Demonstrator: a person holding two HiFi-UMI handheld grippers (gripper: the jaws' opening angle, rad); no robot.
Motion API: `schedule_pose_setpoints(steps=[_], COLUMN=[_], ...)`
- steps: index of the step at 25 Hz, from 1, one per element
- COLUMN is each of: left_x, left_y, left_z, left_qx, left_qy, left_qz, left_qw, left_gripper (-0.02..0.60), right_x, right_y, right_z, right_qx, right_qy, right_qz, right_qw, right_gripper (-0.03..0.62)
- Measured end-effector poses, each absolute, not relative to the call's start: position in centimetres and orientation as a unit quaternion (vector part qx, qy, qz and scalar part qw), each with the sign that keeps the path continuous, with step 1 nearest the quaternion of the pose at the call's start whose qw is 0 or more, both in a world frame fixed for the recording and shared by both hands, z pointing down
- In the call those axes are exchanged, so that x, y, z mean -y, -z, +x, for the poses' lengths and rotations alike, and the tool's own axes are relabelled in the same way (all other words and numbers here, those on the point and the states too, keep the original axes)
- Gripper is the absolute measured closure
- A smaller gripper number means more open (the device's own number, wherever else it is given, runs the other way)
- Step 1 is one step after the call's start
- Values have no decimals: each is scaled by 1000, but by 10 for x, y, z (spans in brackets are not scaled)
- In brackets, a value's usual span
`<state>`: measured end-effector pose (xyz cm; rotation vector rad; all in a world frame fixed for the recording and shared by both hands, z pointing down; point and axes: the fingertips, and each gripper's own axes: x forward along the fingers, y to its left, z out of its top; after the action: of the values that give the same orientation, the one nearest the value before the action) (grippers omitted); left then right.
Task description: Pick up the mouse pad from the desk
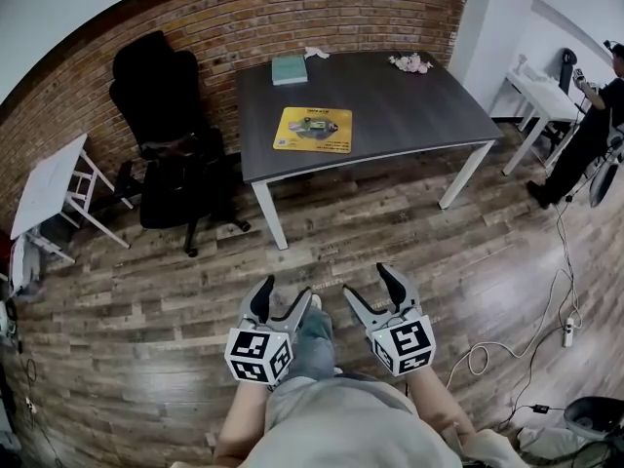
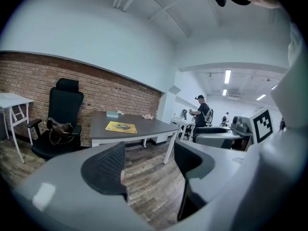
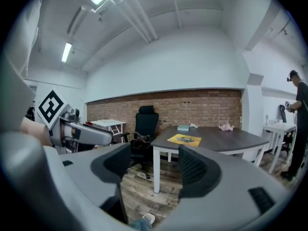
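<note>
A yellow mouse pad lies flat on the dark grey desk, near its left front part; it also shows as the mouse pad in the left gripper view and the mouse pad in the right gripper view. My left gripper and right gripper hang side by side over the wooden floor, well short of the desk. Both are open with nothing between their jaws. In their own views the left gripper and right gripper point toward the desk.
A teal book and a small pink-white object lie at the desk's far side. A black office chair stands left of the desk, a white folding table further left. A person stands at a white table on the right. Cables run over the floor.
</note>
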<state>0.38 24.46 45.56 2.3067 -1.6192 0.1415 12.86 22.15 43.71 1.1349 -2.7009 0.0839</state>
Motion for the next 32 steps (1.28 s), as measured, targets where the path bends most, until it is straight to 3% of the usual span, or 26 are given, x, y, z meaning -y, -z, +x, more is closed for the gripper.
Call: schedule_pose_setpoints(steps=[32], left_x=[99], left_y=[-477], left_z=[-106], left_qx=[537], left_qy=[-100], left_qz=[821], left_qw=[166], left_gripper=[272], right_x=[113], right_y=[-432], right_z=[29], right_qx=[891], right_qy=[-37], right_qz=[438], right_qw=[117], right_gripper=[298])
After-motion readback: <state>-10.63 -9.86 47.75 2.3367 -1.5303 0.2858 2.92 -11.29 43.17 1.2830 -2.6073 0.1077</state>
